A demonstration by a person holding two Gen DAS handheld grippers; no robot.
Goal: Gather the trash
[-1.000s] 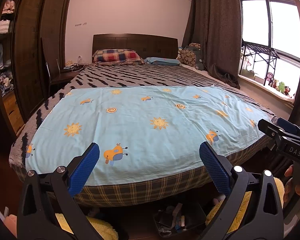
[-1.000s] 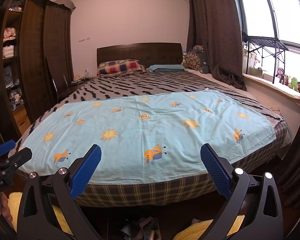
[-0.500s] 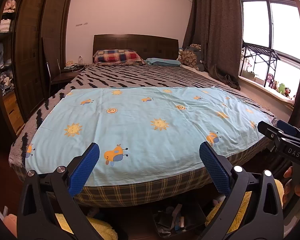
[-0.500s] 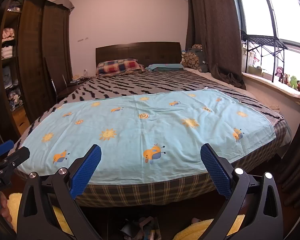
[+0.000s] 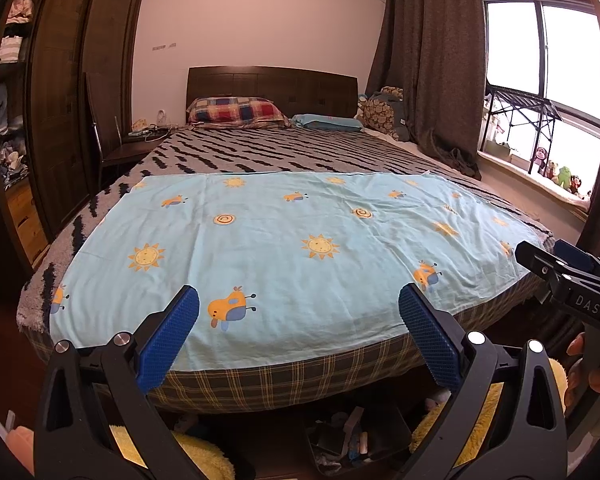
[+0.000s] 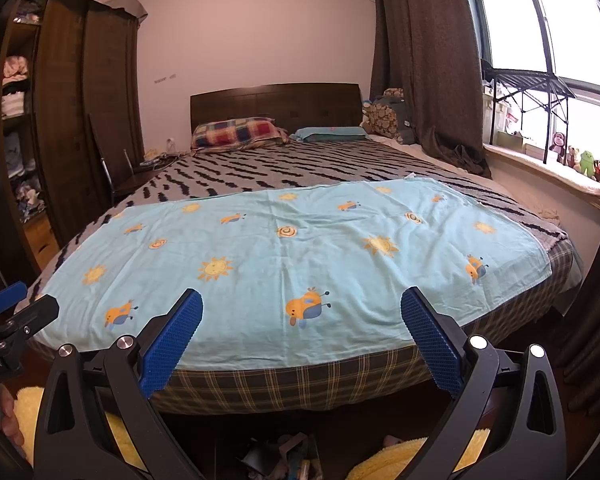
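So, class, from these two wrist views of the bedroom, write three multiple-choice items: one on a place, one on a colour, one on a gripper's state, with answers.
1. Where does the plaid pillow lie?
A. at the headboard
B. on the floor
C. on the windowsill

2. What colour is the sheet with suns and birds?
A. red
B. light blue
C. black

3. How is the left gripper?
A. shut on a wrapper
B. shut, empty
C. open, empty

Answers:
1 A, it rests against the dark wooden board.
2 B, pale blue cloth covers the foot of the bed.
3 C, its blue pads stand wide apart with nothing between; the right gripper looks the same.
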